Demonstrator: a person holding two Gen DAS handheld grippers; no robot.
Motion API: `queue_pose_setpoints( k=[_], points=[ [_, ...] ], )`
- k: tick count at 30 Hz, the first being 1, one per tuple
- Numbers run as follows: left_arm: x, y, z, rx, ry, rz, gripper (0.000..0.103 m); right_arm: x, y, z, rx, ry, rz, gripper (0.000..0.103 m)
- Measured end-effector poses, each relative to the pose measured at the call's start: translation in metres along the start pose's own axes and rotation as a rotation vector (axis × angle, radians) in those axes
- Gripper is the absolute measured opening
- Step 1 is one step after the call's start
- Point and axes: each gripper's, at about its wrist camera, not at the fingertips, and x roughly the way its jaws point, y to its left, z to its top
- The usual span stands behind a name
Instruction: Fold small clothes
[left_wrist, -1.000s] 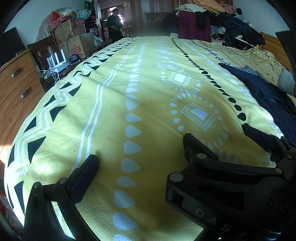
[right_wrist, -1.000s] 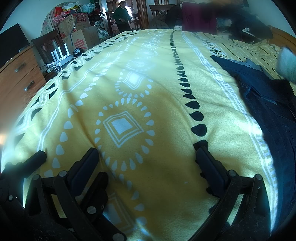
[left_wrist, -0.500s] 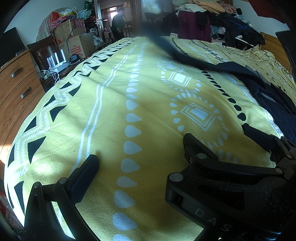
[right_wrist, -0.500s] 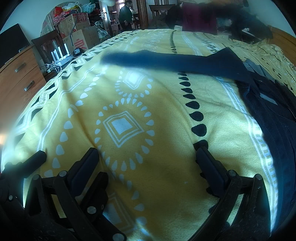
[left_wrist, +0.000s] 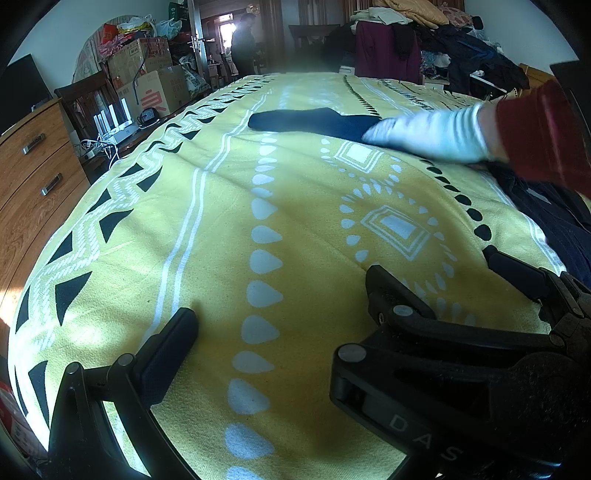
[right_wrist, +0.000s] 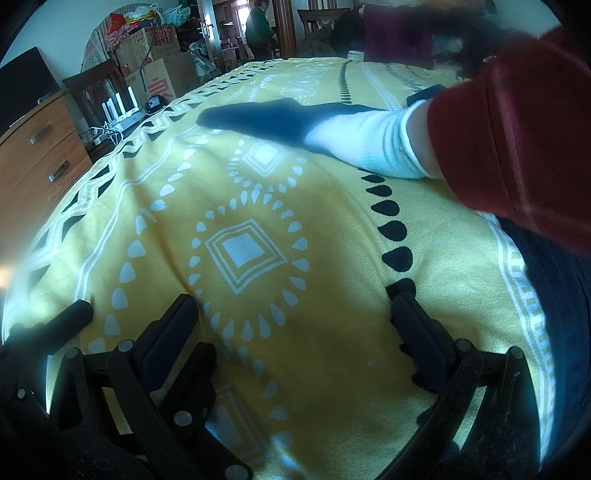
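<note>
**Anna:** Both tools sit idle on the bed. Left tool (left_wrist: 280, 295) has its fingers spread wide with nothing between them; right tool (right_wrist: 295, 314) is just the same, splayed and empty.

**Ben:** Biggest thing ahead of them is the yellow patterned blanket (left_wrist: 207, 229). What's new on it?

**Anna:** A second ago the stretch in front of the tools was bare. Half a second ago a dark garment came sailing over it. Now one dark sock (right_wrist: 266, 118) lies flat, well ahead of both tools, and a white-gloved hand (right_wrist: 369, 147) with a red sleeve (right_wrist: 517, 122) rests on its near end.

**Ben:** So the piece to fold has just been laid out, I'd say. Nothing folded yet.

**Anna:** Agreed. Folding can start once that hand clears.

**Ben:** Count?

**Anna:** Two tools, one sock, one gloved hand, and one heap of dark clothes (left_wrist: 554, 221) off to the right of the tools. Someone else stands in the far doorway (right_wrist: 260, 26).
</note>
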Motion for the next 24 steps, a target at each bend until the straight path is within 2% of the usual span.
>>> queue_pose_setpoints(
  k=[24],
  points=[
    [0.0042,0.0039,0.0015,0.007,-0.021,0.009,0.103,-0.0012,0.0,-0.0024,-0.007,0.01,-0.008,0.103]
  ],
)
